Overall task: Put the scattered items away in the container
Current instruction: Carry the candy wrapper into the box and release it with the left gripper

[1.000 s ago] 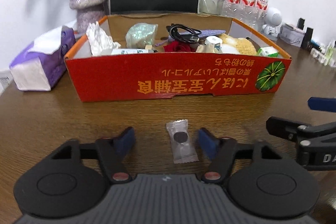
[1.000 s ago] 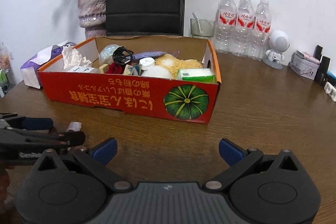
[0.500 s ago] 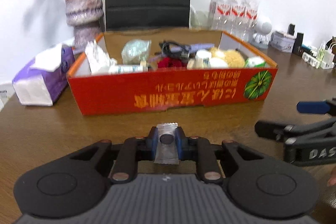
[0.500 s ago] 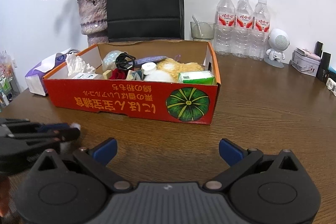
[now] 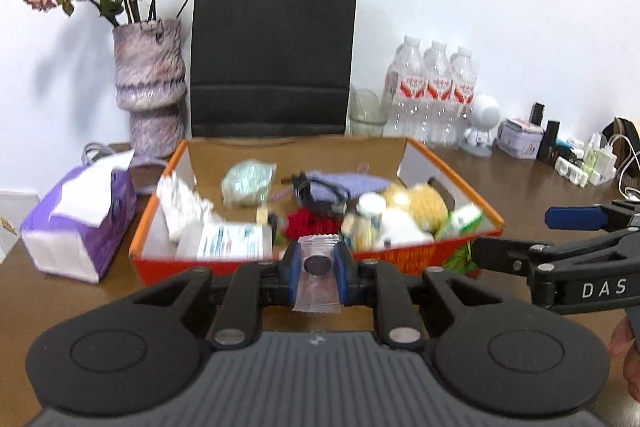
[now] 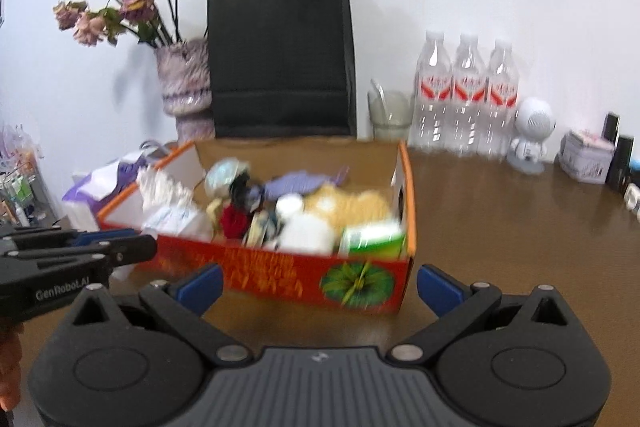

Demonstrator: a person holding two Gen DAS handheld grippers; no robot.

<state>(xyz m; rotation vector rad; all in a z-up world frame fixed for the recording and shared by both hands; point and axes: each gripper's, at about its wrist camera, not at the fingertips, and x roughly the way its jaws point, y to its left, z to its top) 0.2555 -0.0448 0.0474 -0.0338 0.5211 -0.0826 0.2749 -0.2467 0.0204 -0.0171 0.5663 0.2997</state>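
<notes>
Since a second ago we have lifted both grippers off the surface [image 5: 60, 291], and the sachet [image 5: 317, 277] that lay flat between our left jaws has come up with them. Our left gripper [image 5: 317, 269] now has its jaws clenched on the sachet: the blue pads [image 5: 290, 269] press its two sides, and the clear wrapper with a dark round piece inside stands upright between them. Held this way it hangs in front of the near wall of the box [image 5: 160, 269], above the surface and not yet inside. We see the box already crowded with a white tissue wad [image 5: 180, 207], a printed packet [image 5: 228, 245], a green pouch [image 5: 248, 183], a black cable [image 5: 316, 193], something red [image 5: 310, 223], a yellow plush [image 5: 416, 201] and a green carton [image 5: 464, 221]. Our right gripper [image 6: 318, 285] has its jaws released wide with nothing between them, pointing at the front of the box near the pumpkin print [image 6: 356, 283]. A purple tissue pack [image 5: 80, 219] sits just left of the box. Behind it stand a vase [image 5: 150, 107], a black bag [image 5: 272, 51] and three bottles [image 5: 436, 91].
</notes>
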